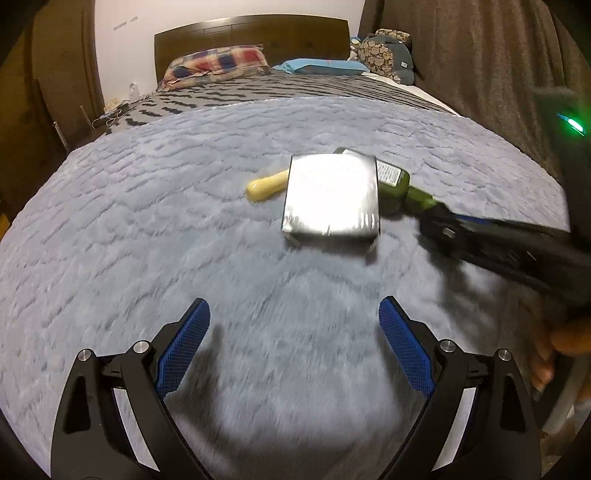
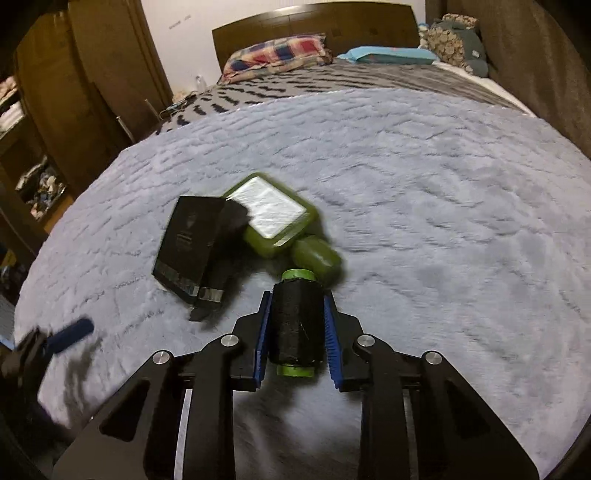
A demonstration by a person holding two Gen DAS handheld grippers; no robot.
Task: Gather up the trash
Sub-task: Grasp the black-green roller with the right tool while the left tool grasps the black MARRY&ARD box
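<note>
On the grey fuzzy blanket (image 1: 184, 229) lie a black glossy box (image 1: 332, 195), a green square bottle (image 1: 395, 177) behind it, and a yellow cylindrical piece (image 1: 266, 186) to its left. My left gripper (image 1: 295, 328) is open and empty, short of the box. My right gripper (image 2: 295, 306) is shut on a black spool with green ends (image 2: 295, 325), just in front of the green bottle (image 2: 273, 218). The black box (image 2: 192, 247) lies to its left. The right gripper shows in the left wrist view (image 1: 439, 221) beside the bottle.
The blanket covers a bed with a dark patterned sheet (image 1: 295, 88), a plaid pillow (image 1: 218, 66), a blue pillow (image 1: 321, 67) and a wooden headboard (image 1: 251, 33). A brown curtain (image 1: 480, 55) hangs on the right. Wooden shelves (image 2: 33, 122) stand on the left.
</note>
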